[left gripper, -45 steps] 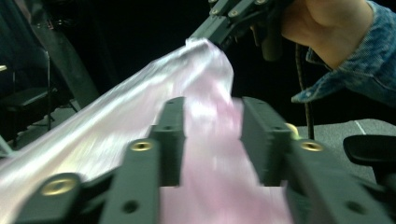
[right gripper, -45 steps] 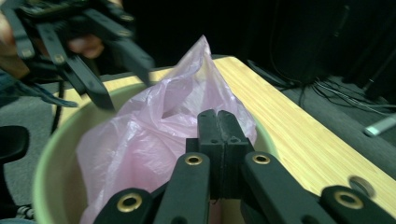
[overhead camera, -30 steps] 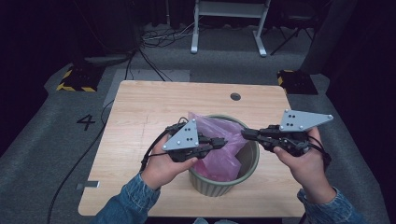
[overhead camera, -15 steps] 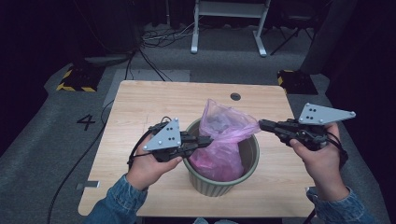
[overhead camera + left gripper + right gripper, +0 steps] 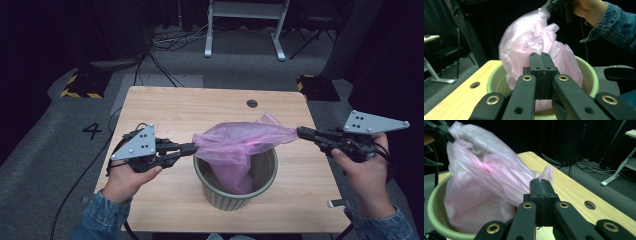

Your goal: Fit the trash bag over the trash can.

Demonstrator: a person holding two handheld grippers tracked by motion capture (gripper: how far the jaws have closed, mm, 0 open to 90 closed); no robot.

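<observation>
A pink plastic bag (image 5: 240,145) hangs in a green round bin (image 5: 235,192) near the front middle of the wooden table (image 5: 200,107). Its top is stretched sideways between both grippers. My left gripper (image 5: 194,147) is shut on the bag's left edge, just left of the bin. My right gripper (image 5: 300,131) is shut on the bag's right edge, past the bin's right rim. In the left gripper view the closed jaws pinch the bag (image 5: 534,47) over the bin (image 5: 589,75). In the right gripper view the jaws clamp the film (image 5: 499,175) beside the bin (image 5: 434,215).
A round hole (image 5: 252,103) sits in the tabletop behind the bin. Cables (image 5: 165,55) and a white frame's feet (image 5: 245,30) lie on the floor beyond the table. Yellow-black striped blocks (image 5: 80,85) stand at the far left and right floor.
Both grippers have moved apart, the left one leftwards and the right one rightwards. The bag's top, bunched over the bin before, is now pulled out wide between them.
</observation>
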